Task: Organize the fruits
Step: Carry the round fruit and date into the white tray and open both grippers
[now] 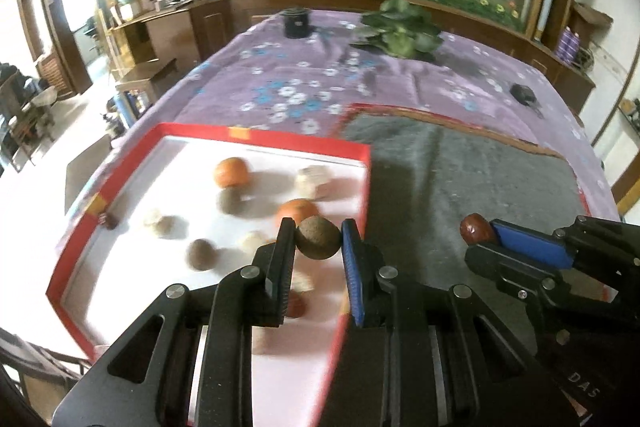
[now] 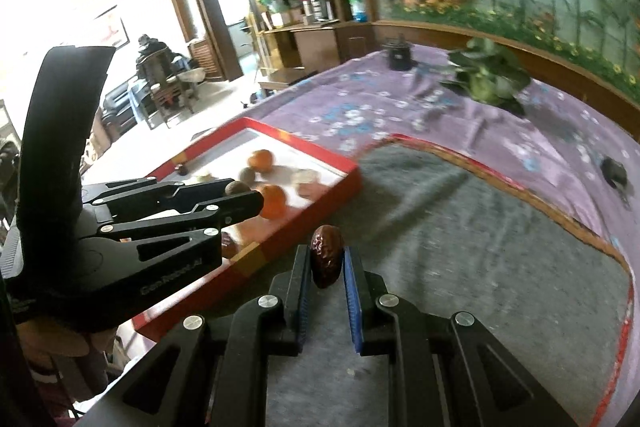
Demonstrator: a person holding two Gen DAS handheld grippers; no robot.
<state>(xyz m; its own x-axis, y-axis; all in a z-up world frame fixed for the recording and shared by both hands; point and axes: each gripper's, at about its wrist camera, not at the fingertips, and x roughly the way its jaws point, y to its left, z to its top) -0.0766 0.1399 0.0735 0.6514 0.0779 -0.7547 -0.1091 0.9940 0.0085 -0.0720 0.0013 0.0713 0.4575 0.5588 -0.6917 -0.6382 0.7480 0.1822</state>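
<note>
the step in hand looked like a carry: both grippers had fruit pinched and hung above the surface, one over the red-rimmed tray [image 1: 256, 135], the other over the grey felt mat [image 1: 480, 187].

the left gripper [image 1: 319, 239] was closed on a round brown fruit [image 1: 318, 238], held right at the tips of its fingers [image 1: 286, 247], with the tray's white floor below and ahead of them. loose in that tray, just beyond the fingers, lay two oranges [image 1: 232, 171], a few more brown balls and some pale lumps too blurred to name.

the right gripper [image 2: 326, 259] was clamped on a dark red wrinkled date [image 2: 327, 255], which stood upright between its fingers [image 2: 301, 267] and poked out past the tips. the mat lay under and ahead of it, the tray off to the left of the fingers.

both grippers pointed steeply downward and forward, side by side and near each other, the left one showing at the right one's left.

the next move probably called for lowering each fruit to a bare spot on the mat, kinds kept apart, and loosening the fingers only once the fruit touched down, since the round one would likely roll.

the counter [image 1: 280, 75] carried a purple flowered cloth.
</note>
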